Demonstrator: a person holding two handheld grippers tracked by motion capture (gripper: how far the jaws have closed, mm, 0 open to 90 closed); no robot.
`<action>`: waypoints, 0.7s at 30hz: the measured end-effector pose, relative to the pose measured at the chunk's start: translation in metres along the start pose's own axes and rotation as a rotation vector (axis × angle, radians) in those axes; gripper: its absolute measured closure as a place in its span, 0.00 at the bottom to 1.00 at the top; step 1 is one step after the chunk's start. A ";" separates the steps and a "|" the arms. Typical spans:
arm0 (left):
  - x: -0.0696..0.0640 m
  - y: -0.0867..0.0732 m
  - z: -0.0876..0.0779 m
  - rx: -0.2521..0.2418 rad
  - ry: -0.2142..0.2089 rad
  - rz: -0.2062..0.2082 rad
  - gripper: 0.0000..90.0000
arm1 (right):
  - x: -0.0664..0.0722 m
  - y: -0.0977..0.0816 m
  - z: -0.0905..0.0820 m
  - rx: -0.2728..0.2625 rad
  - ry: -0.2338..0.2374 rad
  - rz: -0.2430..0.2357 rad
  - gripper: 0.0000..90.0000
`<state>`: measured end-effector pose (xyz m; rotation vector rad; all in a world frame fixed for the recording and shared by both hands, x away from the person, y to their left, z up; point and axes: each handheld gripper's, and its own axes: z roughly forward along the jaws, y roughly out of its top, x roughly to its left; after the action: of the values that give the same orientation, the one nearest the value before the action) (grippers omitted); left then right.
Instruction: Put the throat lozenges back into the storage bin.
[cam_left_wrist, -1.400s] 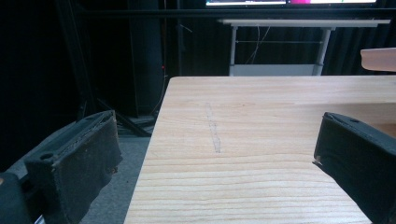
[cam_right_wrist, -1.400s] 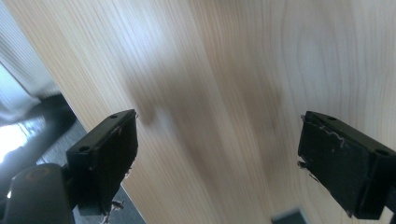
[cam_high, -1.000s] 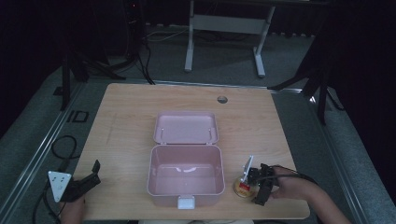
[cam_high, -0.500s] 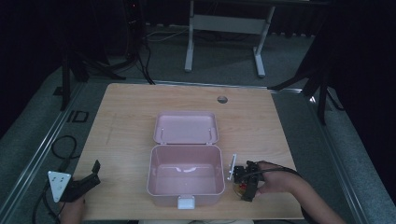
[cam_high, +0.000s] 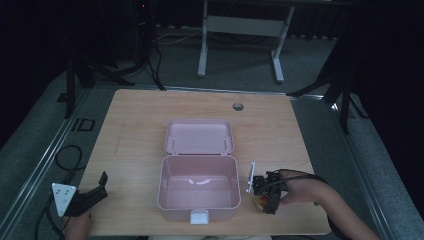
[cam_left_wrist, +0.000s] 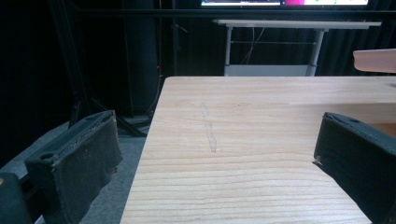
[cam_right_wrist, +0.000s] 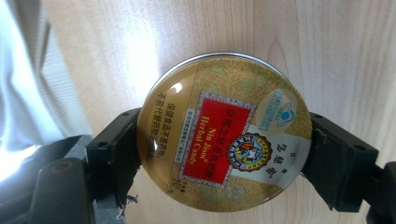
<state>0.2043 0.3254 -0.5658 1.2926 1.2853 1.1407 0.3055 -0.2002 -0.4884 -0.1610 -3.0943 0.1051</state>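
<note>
A pink box (cam_high: 162, 186) stands open at the table's middle, its lid (cam_high: 200, 136) lying flat behind it. Just right of the box, a person's hand holds my right gripper (cam_high: 265, 196), which points down at the table. Its jaws are shut on a round gold candy tin (cam_right_wrist: 224, 135) with a red label, gripped at its two sides; the same tin (cam_high: 259, 201) peeks out under the gripper in the high view. My left gripper (cam_high: 98, 187) rests at the table's front left corner. Its jaws (cam_left_wrist: 215, 154) are wide apart and hold nothing.
The wooden table (cam_high: 135, 125) has a round cable hole (cam_high: 238, 106) at the back. A white latch (cam_high: 199, 216) sticks out from the box's front wall. A pale cloth (cam_right_wrist: 23, 84) shows at the left in the right gripper view. A metal desk frame (cam_high: 240, 25) stands beyond the table.
My right gripper has moved a little left toward the box with the tin in it, and has turned slightly. The left gripper has stayed where it was.
</note>
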 end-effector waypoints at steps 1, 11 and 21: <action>0.000 0.000 0.000 -0.001 0.000 0.000 0.01 | 0.000 0.000 -0.003 0.002 0.000 0.005 0.22; 0.000 0.000 0.000 0.000 -0.004 0.002 0.01 | 0.003 -0.003 -0.037 -0.005 0.007 0.021 0.22; 0.000 0.000 0.000 -0.001 -0.008 0.002 0.01 | 0.006 0.002 -0.089 -0.047 -0.027 0.047 0.22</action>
<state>0.2047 0.3252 -0.5659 1.2969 1.2780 1.1356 0.3038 -0.1920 -0.3995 -0.2367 -3.1222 0.0358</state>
